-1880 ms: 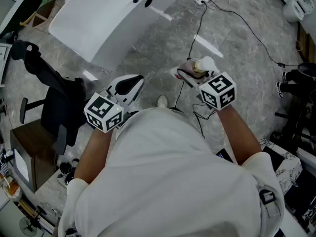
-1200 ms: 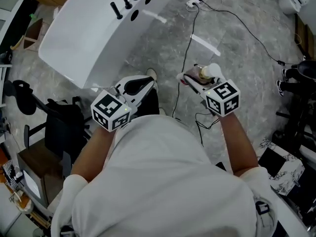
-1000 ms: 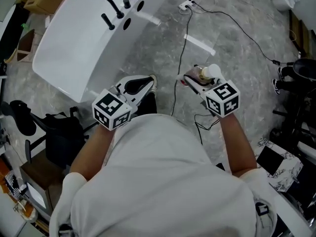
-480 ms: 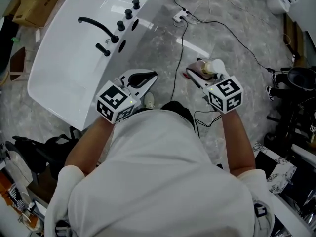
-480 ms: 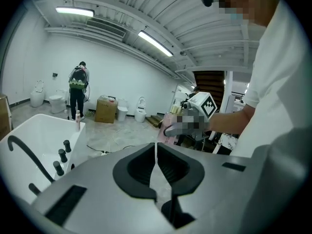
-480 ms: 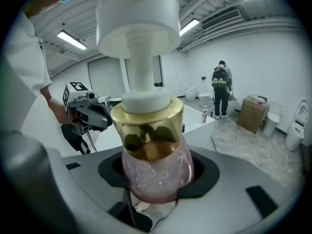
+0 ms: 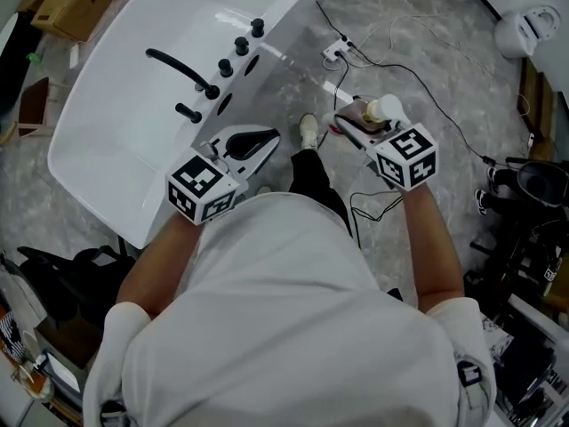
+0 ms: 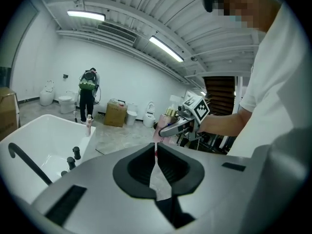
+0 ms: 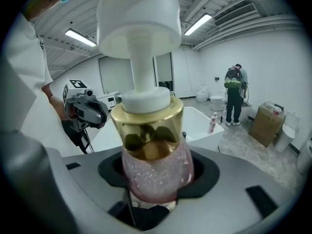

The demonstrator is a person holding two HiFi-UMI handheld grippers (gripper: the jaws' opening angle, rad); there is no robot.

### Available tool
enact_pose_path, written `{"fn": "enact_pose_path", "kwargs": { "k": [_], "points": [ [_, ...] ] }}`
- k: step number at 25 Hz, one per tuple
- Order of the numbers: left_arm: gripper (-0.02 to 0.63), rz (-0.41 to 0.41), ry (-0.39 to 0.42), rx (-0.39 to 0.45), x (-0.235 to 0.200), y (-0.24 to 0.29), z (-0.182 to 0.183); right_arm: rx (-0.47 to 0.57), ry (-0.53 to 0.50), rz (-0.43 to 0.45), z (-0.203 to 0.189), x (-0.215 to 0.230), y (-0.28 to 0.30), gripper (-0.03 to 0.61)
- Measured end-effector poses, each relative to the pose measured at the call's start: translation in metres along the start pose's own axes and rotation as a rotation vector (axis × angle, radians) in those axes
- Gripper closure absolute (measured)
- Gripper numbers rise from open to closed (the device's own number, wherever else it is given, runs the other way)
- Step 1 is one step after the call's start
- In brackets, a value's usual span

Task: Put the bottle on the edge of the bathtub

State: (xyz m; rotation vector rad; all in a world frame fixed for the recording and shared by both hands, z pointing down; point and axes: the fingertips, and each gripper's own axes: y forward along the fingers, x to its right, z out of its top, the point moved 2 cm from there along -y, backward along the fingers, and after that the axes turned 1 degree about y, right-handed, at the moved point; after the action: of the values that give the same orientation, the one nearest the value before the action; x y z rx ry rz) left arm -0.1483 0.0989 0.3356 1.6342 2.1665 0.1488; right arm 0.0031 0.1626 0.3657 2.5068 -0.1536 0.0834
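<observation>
Right gripper view: right tongs (image 9: pixel 157 186) clamp pink bottle (image 9: pixel 151 130), base hidden; left tongs (image 8: pixel 156 152) closed, empty; bathtub (image 7: pixel 124 114) cropped at top.

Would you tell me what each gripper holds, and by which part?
Right gripper clamps the bottle by its pink body; left gripper holds nothing.
</observation>
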Motion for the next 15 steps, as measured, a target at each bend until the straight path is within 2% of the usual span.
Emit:
{"fn": "enact_pose_path", "kwargs": {
  "k": [15],
  "points": [
    [0.586, 0.231, -0.133, 0.01, -0.124, 0.106, 0.074, -0.062, -0.25, 0.29, 0.077, 0.185, 0.146, 0.347]
  ]
}}
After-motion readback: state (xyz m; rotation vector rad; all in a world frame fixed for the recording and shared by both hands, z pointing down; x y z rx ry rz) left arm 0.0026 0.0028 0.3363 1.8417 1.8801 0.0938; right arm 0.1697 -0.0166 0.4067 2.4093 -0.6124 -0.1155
